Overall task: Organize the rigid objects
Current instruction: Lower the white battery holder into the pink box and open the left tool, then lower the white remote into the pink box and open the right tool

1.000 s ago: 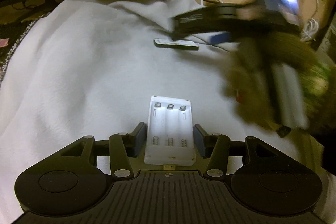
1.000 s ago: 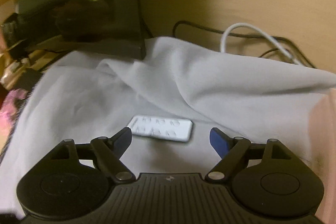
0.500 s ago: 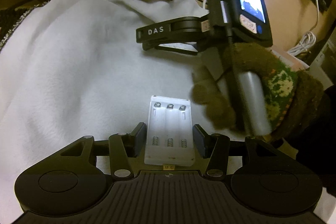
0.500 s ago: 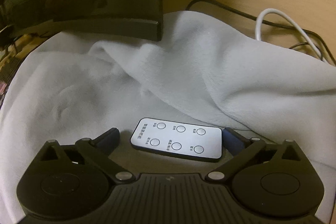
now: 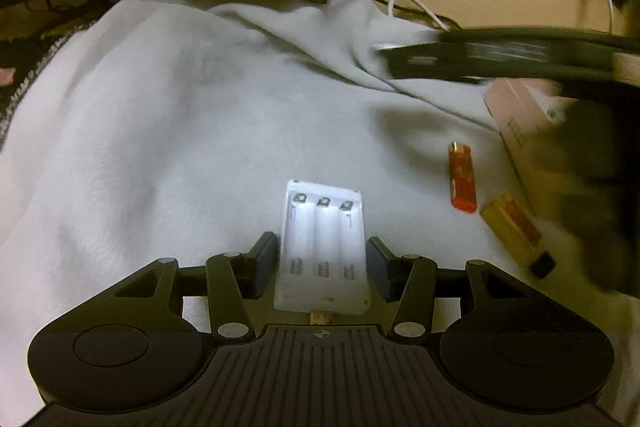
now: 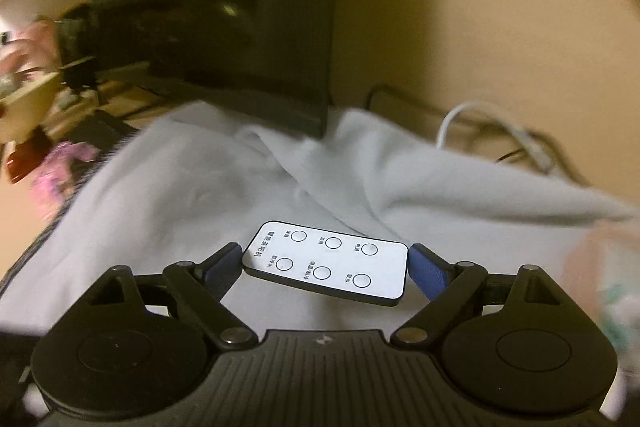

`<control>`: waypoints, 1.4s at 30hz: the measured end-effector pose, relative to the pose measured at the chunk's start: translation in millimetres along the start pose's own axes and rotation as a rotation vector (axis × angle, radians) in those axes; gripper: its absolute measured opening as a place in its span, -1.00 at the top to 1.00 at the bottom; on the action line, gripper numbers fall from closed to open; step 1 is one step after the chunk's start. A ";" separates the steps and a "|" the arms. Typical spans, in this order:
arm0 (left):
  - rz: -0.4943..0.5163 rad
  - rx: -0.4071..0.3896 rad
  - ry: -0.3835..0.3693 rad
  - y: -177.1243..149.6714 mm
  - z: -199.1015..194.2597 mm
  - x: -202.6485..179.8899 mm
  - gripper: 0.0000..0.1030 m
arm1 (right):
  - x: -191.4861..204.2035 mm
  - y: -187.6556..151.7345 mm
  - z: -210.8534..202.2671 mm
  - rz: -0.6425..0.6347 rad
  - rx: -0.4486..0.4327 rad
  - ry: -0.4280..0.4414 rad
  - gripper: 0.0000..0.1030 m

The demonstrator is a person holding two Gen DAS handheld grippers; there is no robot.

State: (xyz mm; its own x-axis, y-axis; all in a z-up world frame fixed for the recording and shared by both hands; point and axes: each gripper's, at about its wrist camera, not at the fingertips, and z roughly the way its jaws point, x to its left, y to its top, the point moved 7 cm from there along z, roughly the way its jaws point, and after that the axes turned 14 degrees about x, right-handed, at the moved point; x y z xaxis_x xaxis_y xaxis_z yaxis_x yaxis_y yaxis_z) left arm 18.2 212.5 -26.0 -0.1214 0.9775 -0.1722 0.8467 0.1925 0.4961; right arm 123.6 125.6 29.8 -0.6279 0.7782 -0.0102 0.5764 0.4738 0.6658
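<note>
— Since half a second ago the right gripper [image 5: 460,61] has swung off to the right in the left wrist view, uncovering the orange lighter [image 5: 463,178] and the yellow lighter [image 5: 516,227] on the white blanket [image 5: 160,147].
— And the left gripper [image 5: 322,259]?
— Its pads press both sides of the white battery holder [image 5: 322,247].
— The right wrist view?
— Here the right gripper [image 6: 326,265] is closing, pads at both ends of the white remote [image 6: 326,261], which sits tilted above the blanket [image 6: 180,187].
</note>
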 end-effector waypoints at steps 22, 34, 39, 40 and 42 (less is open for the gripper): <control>0.484 -0.122 -0.210 17.9 -59.9 -205.1 -0.03 | -120.8 -227.9 -191.2 0.216 0.049 -0.369 -0.74; 0.227 -0.174 -0.267 149.1 25.0 -246.2 0.03 | -133.4 -245.0 -207.8 0.283 -0.002 -0.368 -0.74; 0.176 -0.125 -0.277 106.7 12.5 -206.8 0.03 | -140.6 -256.2 -201.0 0.293 0.046 -0.361 -0.74; 0.174 -0.117 -0.275 93.4 6.2 -196.2 0.03 | -142.0 -255.5 -200.5 0.292 0.048 -0.365 -0.74; 0.162 -0.100 -0.253 68.1 -4.6 -177.1 0.03 | -144.1 -248.8 -200.8 0.282 0.038 -0.373 -0.74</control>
State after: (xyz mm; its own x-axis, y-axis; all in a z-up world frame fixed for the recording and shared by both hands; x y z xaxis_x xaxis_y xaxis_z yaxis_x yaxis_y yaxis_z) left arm 95.0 52.9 42.2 0.1540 0.9463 -0.2843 0.7877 0.0562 0.6135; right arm -34.3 -187.1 15.4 -0.2169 0.9705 -0.1049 0.7206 0.2317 0.6535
